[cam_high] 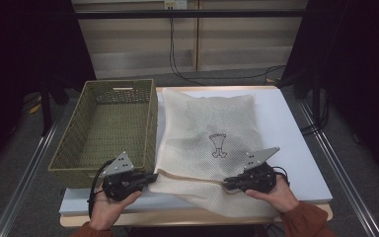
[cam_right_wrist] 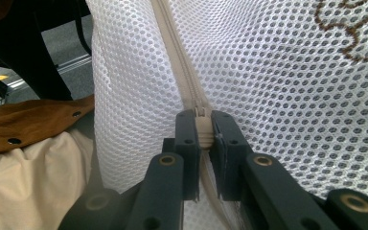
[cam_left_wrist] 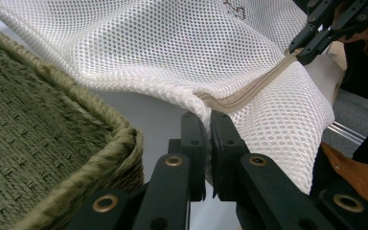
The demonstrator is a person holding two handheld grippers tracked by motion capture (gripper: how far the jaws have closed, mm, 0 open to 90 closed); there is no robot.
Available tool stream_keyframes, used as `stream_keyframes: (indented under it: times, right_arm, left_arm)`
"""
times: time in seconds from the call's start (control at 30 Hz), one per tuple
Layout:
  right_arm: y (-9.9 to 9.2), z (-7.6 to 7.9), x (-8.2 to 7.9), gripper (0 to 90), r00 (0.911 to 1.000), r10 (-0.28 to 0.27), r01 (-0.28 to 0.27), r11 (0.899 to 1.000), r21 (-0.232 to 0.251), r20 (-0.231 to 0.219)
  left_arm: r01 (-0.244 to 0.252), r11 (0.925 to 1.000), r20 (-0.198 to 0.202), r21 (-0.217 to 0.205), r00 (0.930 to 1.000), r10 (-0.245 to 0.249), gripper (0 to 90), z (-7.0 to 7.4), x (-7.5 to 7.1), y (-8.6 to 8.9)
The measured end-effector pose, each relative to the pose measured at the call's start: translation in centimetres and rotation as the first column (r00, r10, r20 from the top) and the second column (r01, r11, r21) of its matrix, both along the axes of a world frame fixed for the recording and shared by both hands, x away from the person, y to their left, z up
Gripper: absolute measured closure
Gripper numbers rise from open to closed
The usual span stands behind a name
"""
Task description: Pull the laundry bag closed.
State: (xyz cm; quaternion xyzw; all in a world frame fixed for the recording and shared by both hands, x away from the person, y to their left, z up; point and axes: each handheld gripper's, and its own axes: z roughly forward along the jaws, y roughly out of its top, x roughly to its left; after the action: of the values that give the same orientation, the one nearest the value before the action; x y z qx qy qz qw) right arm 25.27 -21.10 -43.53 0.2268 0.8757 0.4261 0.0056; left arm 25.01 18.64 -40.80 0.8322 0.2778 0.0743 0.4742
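The white mesh bag (cam_high: 207,143) lies on the table (cam_high: 296,148) just right of the green basket (cam_high: 108,128), and the left gripper (cam_left_wrist: 208,125) is closed on its near left corner while the right gripper (cam_right_wrist: 204,125) pinches the zipper pull (cam_right_wrist: 203,132).

A lab-like recording room: dark curtains (cam_high: 360,74), floor rails (cam_high: 24,173), and a white table (cam_high: 296,143).

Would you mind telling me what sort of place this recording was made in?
Probably a lab or studio recording bay, not a home: a white table on a metal frame, dark curtains at both sides, and cables trailing across the floor behind the table.
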Motion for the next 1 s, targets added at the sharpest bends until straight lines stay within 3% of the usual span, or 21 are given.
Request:
stream_keyframes:
  times: [1.0]
  right_arm:
    - [-1.5,-0.4,-0.7,82.9,0.9996,-0.028,0.028,1.000,-0.012,-0.003]
  left_arm:
    - [-0.004,1.0000,-0.002,0.003,1.0000,0.004,85.9,-0.1,0.1,0.2]
